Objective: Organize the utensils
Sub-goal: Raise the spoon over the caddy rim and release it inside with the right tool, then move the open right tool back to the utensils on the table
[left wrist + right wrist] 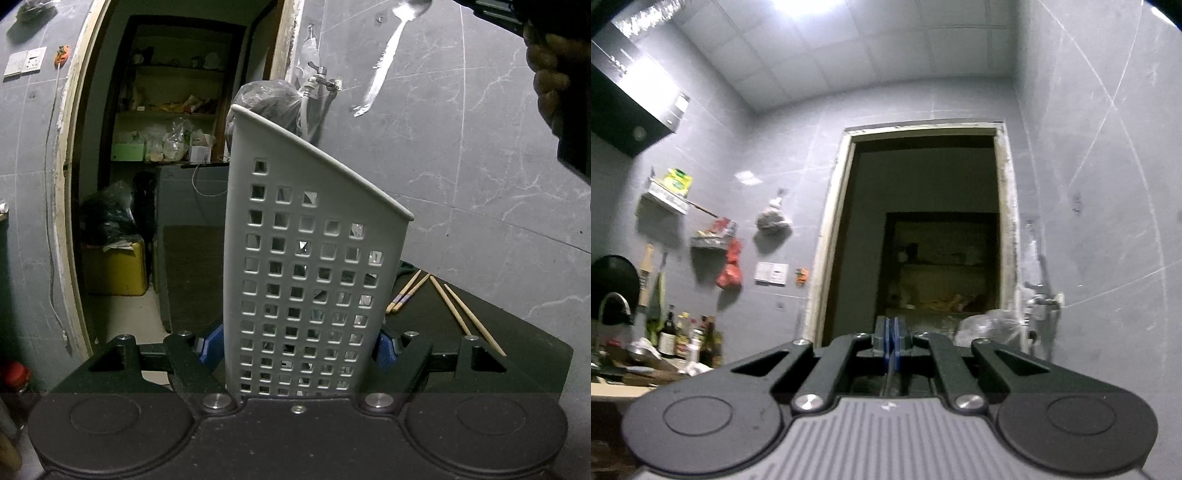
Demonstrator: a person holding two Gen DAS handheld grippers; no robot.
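Left wrist view looks along the left gripper (pixel 299 350), whose blue pads (pixel 210 345) press on both sides of a tall grey holder (pixel 310 266) with a slanted rim and rows of square holes. The jaws are clamped on the lower part of the holder, which stands upright at the near edge of a dark table (pixel 517 347). On the table to the right of the holder lie two pairs of wooden chopsticks: one pair with purple bands (pixel 404 293) close beside the holder, the other plain pair (pixel 463 315) a little further right, running toward the table's near right corner. The two pairs are apart from each other and spread in a loose V.

High in the upper right of the same view a metal spoon (pixel 388 55) hangs in the air against the grey tiled wall, bowl up and handle slanting down to the left, well above the holder's rim. Beside it, at the right edge, part of a hand (pixel 550 81) shows around a dark body; what grips the spoon is cut off by the frame.

Right wrist view is tilted up toward the ceiling and a doorway (pixel 923 229). The right gripper (pixel 892 343) has its blue pads drawn together with only a thin gap; a thin dark strip sits between them, but what it is I cannot tell.
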